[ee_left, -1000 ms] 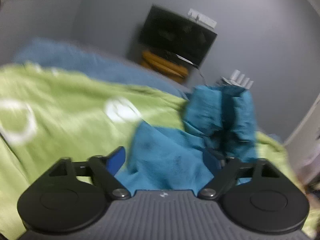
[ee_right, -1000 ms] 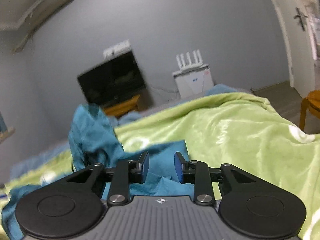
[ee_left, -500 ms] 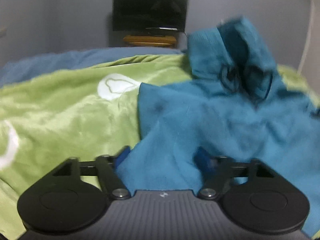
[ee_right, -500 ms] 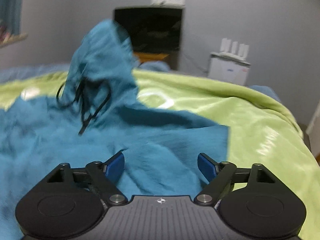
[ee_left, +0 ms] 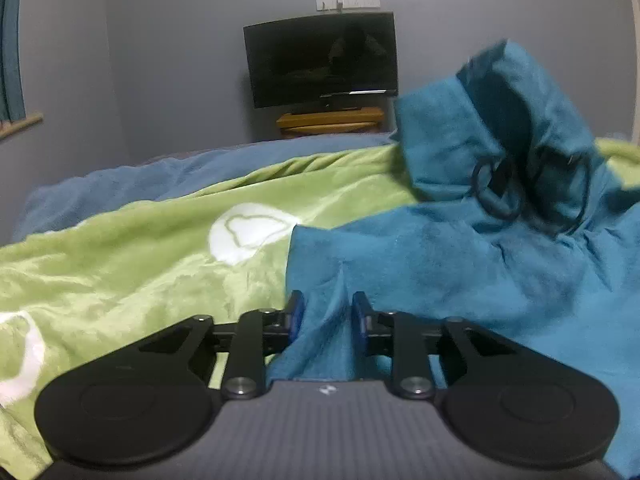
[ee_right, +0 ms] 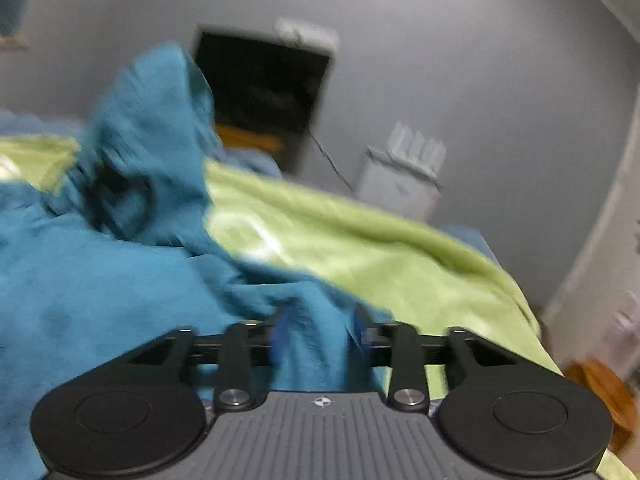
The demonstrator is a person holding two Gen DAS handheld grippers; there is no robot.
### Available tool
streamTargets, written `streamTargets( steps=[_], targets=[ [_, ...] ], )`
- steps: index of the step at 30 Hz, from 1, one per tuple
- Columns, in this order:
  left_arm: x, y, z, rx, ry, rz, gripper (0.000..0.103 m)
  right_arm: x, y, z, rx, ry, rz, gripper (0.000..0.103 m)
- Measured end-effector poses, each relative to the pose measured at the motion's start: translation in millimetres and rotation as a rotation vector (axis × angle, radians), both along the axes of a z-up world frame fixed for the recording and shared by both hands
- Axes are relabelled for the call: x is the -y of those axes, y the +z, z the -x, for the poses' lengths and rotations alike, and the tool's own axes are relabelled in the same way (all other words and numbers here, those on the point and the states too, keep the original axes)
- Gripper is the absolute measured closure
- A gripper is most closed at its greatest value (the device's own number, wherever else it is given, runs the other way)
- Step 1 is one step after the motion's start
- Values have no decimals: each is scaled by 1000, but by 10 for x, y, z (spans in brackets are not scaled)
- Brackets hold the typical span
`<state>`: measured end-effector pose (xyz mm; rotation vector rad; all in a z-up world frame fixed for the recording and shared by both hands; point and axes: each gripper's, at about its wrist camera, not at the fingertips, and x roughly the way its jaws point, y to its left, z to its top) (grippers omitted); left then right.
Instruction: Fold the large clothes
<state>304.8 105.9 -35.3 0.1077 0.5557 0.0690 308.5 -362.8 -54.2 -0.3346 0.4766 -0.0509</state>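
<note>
Lying flat on green blanket [ee_left: 120,280] | teal hoodie [ee_left: 460,264] | hood toward monitor [ee_left: 320,60]

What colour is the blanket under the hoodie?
The blanket is light green with white heart shapes; clearest in the left wrist view.

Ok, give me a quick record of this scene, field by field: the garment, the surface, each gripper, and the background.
garment: teal hoodie, hood standing up, drawstrings showing
surface: green blanket on a bed
left gripper: jaws closing, hoodie fabric between them
right gripper: jaws closing, hoodie fabric between them, view blurred
background: dark screen on a wooden stand, grey wall
</note>
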Motion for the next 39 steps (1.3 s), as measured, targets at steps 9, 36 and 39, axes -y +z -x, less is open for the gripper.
streamTargets(
  steps=[9, 36, 39],
  targets=[
    [387, 304, 654, 103, -102, 53, 31, -270, 68, 928, 62, 156, -204, 36],
    [469, 38, 1709, -123, -65, 178, 17, 643, -290, 2191, -58, -158, -602, 19],
    [231, 112, 1882, -156, 8, 330, 17, 764, -305, 2348, -113, -177, -745, 17]
  ],
)
